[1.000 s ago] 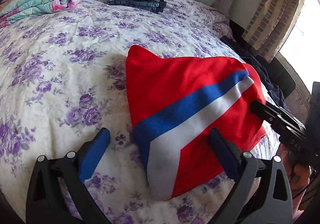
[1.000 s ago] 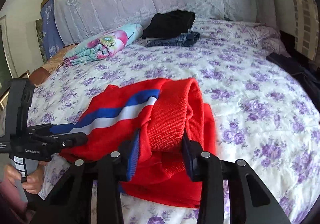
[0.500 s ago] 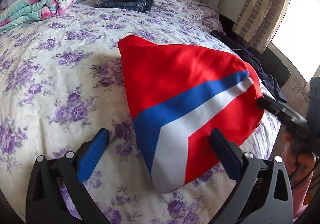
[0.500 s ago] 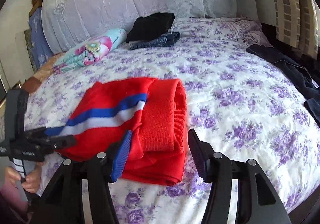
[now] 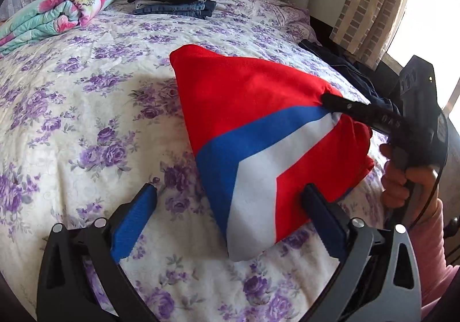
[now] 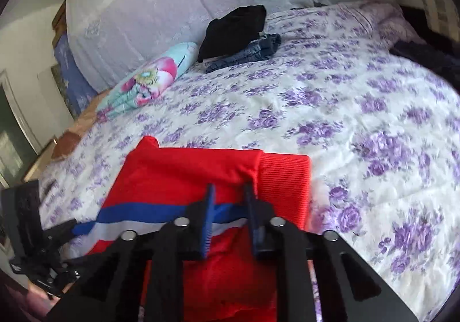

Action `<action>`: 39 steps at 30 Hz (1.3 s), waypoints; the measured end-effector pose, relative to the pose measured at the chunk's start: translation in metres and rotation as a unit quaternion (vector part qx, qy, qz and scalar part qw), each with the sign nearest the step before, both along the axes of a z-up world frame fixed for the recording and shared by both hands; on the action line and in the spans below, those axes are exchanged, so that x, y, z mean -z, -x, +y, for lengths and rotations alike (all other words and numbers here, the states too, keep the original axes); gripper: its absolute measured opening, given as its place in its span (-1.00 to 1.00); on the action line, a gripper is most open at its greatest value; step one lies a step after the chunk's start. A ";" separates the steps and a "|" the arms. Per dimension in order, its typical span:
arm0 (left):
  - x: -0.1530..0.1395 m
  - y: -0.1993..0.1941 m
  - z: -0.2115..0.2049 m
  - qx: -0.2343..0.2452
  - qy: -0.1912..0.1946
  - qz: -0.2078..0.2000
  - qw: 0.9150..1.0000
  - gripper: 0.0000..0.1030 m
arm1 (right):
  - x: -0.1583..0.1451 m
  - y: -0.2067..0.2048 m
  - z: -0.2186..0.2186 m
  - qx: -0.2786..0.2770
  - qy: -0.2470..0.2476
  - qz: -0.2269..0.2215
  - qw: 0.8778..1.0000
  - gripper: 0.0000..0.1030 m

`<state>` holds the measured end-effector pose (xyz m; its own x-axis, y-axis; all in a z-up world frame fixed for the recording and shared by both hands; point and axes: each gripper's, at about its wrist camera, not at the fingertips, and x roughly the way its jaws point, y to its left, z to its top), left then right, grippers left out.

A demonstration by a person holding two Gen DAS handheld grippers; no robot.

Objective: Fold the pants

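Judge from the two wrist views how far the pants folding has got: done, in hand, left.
Done: the red pants already lie folded in a compact bundle on the floral bedspread. In hand: the right gripper presses narrowly spread fingers onto the top layer near the ribbed cuff; the left gripper waits open. Left, probably: a final tidy.

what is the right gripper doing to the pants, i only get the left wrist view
Observer: the right gripper has its fingers drawn close together, with a raised fold of the pants pinched between them.
Operator: anything past the grip that i cant see
Observer: yes, a ribbed red band lies flat on top, just to the right of the grip, with its far edge towards the pillows.
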<state>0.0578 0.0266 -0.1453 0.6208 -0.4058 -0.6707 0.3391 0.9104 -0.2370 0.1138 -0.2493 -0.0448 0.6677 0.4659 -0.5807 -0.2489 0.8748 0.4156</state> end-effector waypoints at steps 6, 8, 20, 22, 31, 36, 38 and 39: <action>-0.003 0.008 0.010 0.002 0.012 0.000 1.000 0.91 | -0.044 0.026 0.036 -0.039 0.011 -0.069 0.997 0.10; -0.003 0.015 0.010 0.008 0.008 -0.003 1.000 0.91 | -0.050 0.013 0.054 -0.086 -0.019 -0.066 0.994 0.10; 0.007 0.036 -0.007 0.023 -0.068 -0.029 0.997 0.91 | -0.012 -0.043 0.053 -0.064 -0.036 0.024 0.997 -0.07; 0.002 0.035 0.000 0.026 -0.051 -0.023 0.998 0.91 | -0.030 -0.015 0.049 -0.068 -0.038 -0.012 0.997 0.01; -0.029 0.044 -0.007 0.085 -0.011 -0.075 0.994 0.91 | 0.007 0.046 -0.004 -0.017 -0.035 -0.012 0.999 -0.07; -0.010 0.044 -0.022 0.098 -0.020 -0.042 0.994 0.91 | -0.040 0.036 0.014 -0.063 -0.059 -0.032 0.996 0.06; -0.014 0.053 -0.016 0.097 -0.003 -0.052 0.994 0.91 | -0.053 0.015 0.034 -0.106 -0.075 -0.023 0.991 0.06; -0.017 0.055 -0.012 0.092 0.011 -0.058 0.994 0.91 | -0.056 0.004 0.047 -0.130 -0.082 -0.013 0.988 0.06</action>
<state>0.0029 0.0146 -0.1279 0.6071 -0.5339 -0.5885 0.5263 0.8251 -0.2056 0.1102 -0.2026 0.0112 0.5270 0.7097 -0.4675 -0.4689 0.7016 0.5366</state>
